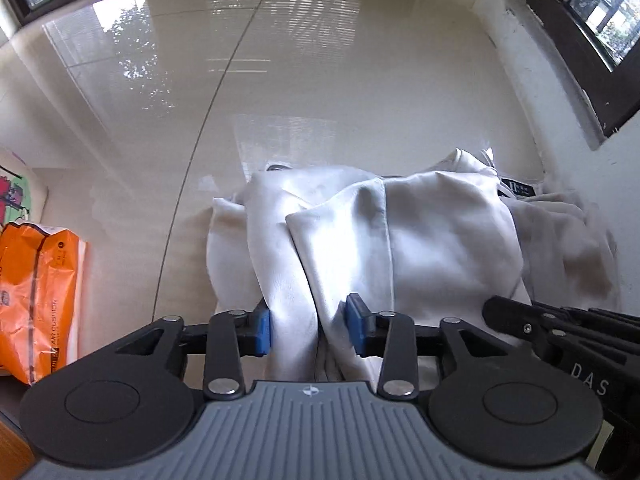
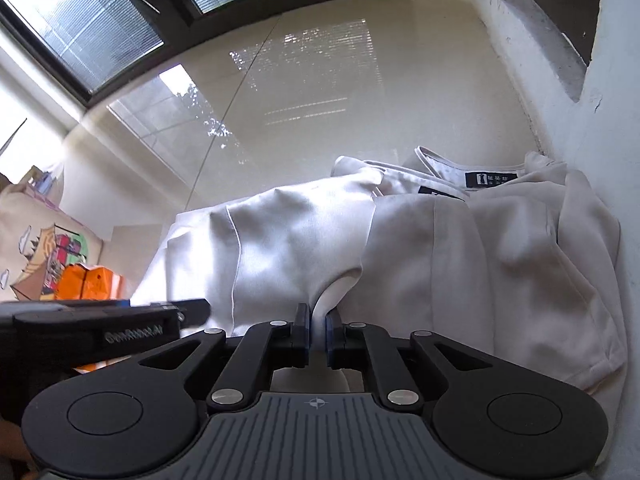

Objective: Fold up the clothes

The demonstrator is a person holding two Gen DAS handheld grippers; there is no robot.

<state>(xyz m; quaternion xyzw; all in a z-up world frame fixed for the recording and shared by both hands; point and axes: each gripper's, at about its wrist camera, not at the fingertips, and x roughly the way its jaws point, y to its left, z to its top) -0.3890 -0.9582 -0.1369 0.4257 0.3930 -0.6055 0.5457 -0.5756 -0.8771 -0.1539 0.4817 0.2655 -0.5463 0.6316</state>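
Presently: white garment [image 1: 400, 232], laid on tiled floor [image 1: 280, 60] for folding; left gripper [image 1: 308, 326] stood parted, fabric loose between; right gripper [image 2: 318, 334] pinched a fold, presumably to place it.

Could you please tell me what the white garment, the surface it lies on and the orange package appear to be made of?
White garment: probably a smooth woven fabric with a slight sheen; it drapes in soft folds and has stitched hems. Surface: apparently glazed tile or polished stone, cream, glossy; it mirrors the windows and shows thin joint lines. Orange package: likely thin plastic film; it looks crinkled and shiny.
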